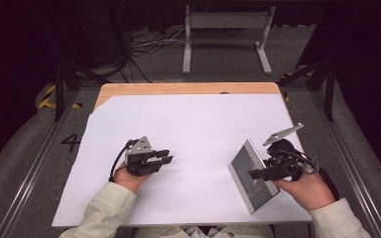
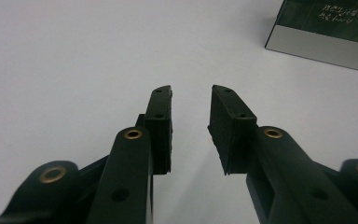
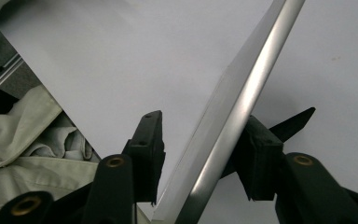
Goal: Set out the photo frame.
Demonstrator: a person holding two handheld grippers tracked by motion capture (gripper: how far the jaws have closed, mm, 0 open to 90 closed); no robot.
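Box point(image 1: 252, 173), one silver slab, lies tilted near my table's point(image 1: 188, 89) right edge, on its white sheet point(image 1: 193, 129). My right gripper point(image 3: 200, 140) straddles its rim, one pad touching, the other apart. My left gripper point(image 2: 191, 121) idles well apart, jaws parted and empty, seeing faint print on its dark face.

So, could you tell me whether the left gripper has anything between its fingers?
No, the left gripper has only bare white paper showing in the gap between its fingers.
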